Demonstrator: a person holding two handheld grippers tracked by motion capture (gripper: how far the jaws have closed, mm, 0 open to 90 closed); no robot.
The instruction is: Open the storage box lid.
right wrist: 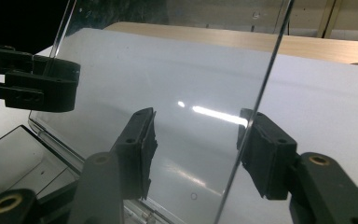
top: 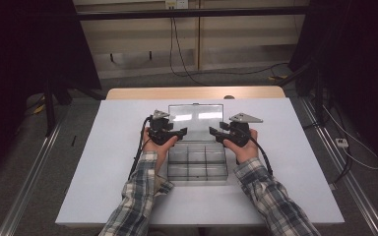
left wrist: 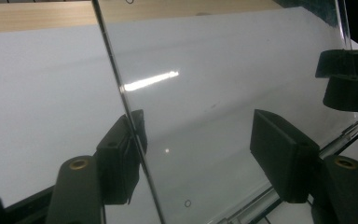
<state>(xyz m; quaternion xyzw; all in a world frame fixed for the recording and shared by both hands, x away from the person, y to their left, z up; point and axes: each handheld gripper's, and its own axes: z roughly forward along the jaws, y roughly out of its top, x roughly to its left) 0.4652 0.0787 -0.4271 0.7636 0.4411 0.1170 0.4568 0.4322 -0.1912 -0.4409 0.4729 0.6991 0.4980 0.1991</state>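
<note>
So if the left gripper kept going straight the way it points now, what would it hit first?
Probably the other hand's right gripper, seen ahead across the clear lid whose edge stands between the left gripper's open jaws. Depth is hard to judge, so it might pass beside it.

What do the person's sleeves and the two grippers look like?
Both sleeves are plaid flannel in grey, white and dark checks. Each black gripper, left gripper and right gripper, carries a grey three-cornered plate and trails a black cable. Brass-coloured rivets mark the jaws.

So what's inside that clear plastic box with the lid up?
The clear box shows divided compartments, seemingly empty, though glare blurs them. The raised lid and both hands hide its back corners.
</note>
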